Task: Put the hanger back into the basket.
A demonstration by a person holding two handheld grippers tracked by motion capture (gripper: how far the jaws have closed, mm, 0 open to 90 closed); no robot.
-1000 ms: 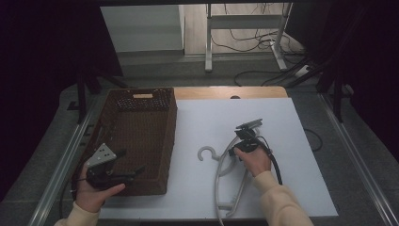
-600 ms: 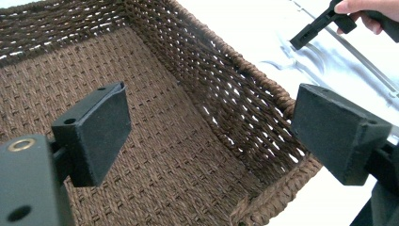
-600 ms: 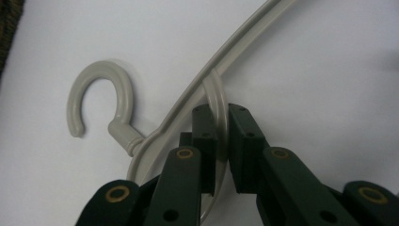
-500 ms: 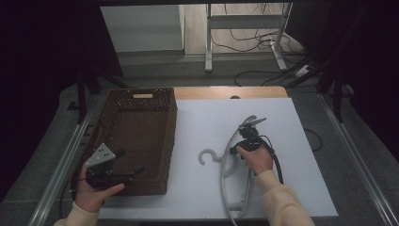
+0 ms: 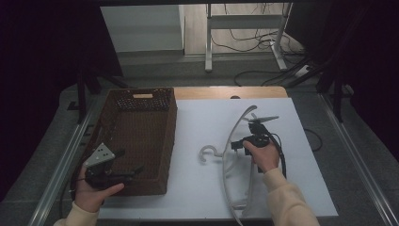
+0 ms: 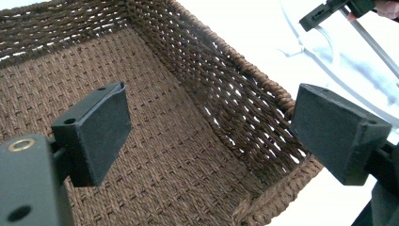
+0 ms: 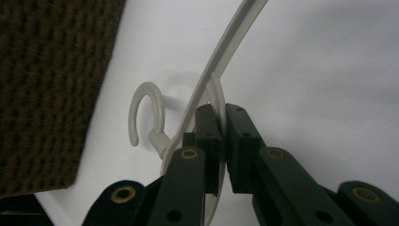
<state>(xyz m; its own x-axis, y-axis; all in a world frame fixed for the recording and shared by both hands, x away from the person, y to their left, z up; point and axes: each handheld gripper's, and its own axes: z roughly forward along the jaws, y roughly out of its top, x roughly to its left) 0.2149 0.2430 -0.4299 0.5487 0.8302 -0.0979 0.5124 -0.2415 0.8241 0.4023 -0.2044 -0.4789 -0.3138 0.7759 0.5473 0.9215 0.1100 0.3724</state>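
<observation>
A white plastic hanger (image 5: 229, 157) is over the white table, its hook (image 5: 207, 153) pointing left toward the basket. My right gripper (image 5: 239, 145) is shut on the hanger's arm near the hook, and its jaws have just closed tighter on it. In the right gripper view the pads (image 7: 222, 113) pinch the hanger bar (image 7: 235, 37) beside the hook (image 7: 143, 110). A brown woven basket (image 5: 141, 100) stands at the left. My left gripper (image 5: 128, 162) hangs open over its near corner, with the jaws (image 6: 211, 122) straddling the basket wall (image 6: 226, 80) and nothing held.
The white tabletop (image 5: 301, 179) stretches right of the basket. The basket's side (image 7: 47, 94) lies close to the left of the hanger. Metal rails (image 5: 61, 165) run along both table sides. Cables (image 5: 263, 42) and a stand's legs lie on the floor beyond the table.
The right hand has moved a little away and upward with the hanger. The hanger's far end has lifted and swung off the table. The left gripper has stayed in place.
</observation>
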